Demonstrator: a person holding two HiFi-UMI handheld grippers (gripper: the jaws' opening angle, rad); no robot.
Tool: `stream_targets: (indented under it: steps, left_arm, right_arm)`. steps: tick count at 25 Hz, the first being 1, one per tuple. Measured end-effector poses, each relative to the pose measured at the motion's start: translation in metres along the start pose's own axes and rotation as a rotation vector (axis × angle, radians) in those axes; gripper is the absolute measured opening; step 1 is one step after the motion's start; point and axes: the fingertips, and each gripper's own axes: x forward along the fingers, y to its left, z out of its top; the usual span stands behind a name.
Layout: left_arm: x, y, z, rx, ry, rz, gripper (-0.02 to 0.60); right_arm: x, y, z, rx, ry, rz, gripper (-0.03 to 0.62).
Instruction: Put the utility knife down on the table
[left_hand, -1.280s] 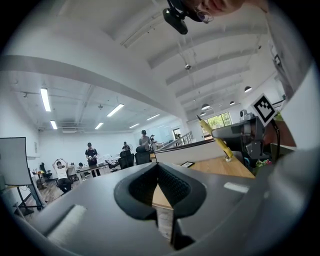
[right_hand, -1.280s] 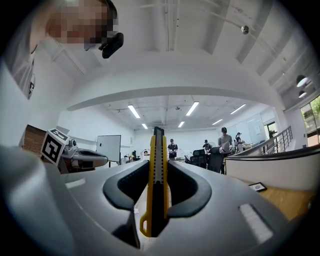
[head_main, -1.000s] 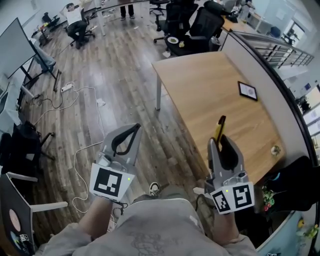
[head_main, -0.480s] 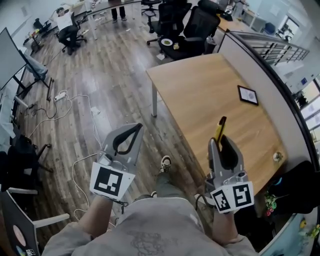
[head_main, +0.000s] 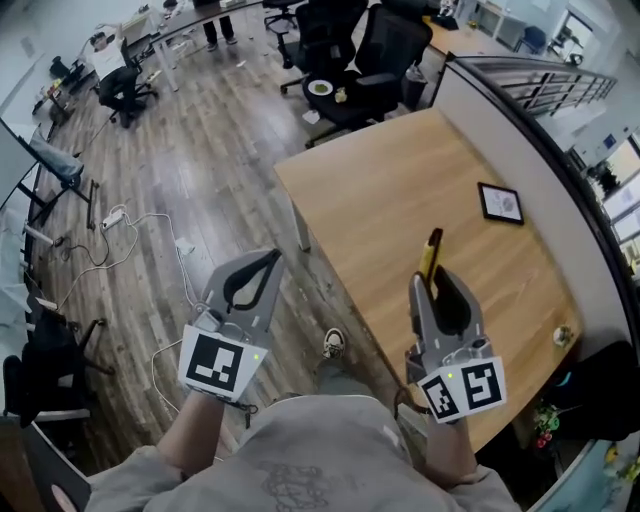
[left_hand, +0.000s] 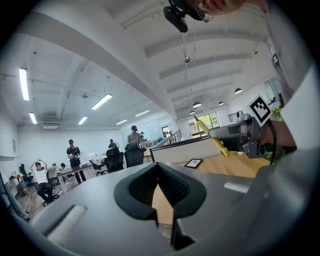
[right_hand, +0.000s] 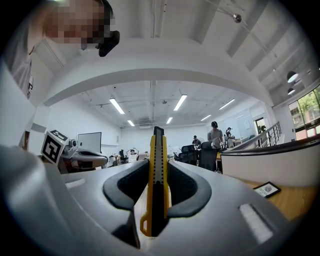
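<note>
My right gripper (head_main: 436, 277) is shut on a yellow and black utility knife (head_main: 431, 255), held upright above the near edge of the wooden table (head_main: 390, 190). In the right gripper view the utility knife (right_hand: 157, 175) stands clamped between the two dark pads, its tip pointing up. The left gripper (head_main: 268, 258) hangs over the wooden floor to the left of the table, jaws closed on nothing. In the left gripper view the left gripper (left_hand: 159, 170) shows its pads touching, and the knife (left_hand: 211, 137) appears at right.
A small black framed tablet (head_main: 500, 203) lies on the table near the grey partition (head_main: 520, 130). A small round object (head_main: 563, 337) sits by the table's right edge. Black office chairs (head_main: 375, 45) stand beyond the table. Cables (head_main: 130, 225) trail across the floor at left.
The view has shifted as the person stepped toward the table; the table now sits further left and nearer. Both grippers keep their pose and the knife stays clamped.
</note>
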Motion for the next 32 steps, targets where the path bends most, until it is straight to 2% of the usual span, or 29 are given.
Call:
stream_targets:
  steps: [7,13,28,32]
  left_arm:
    - [0.09,0.033,0.007,0.013,0.016,-0.019,0.0]
    - [0.132,0.048,0.012,0.018,0.018,-0.037,0.0]
    - [0.166,0.084,0.008,0.012,0.02,-0.116,0.0]
    - [0.181,0.096,0.006,0.044,-0.003,-0.144,0.001]
  right_arm:
    - [0.069,-0.065,0.001,0.01,0.006,-0.024,0.124]
    - [0.098,-0.096,0.001,0.021,0.015,-0.056,0.124]
    - [0.132,-0.091,-0.007,0.034,0.069,-0.126,0.124]
    - [0.15,-0.089,-0.015,0.04,0.098,-0.13,0.124]
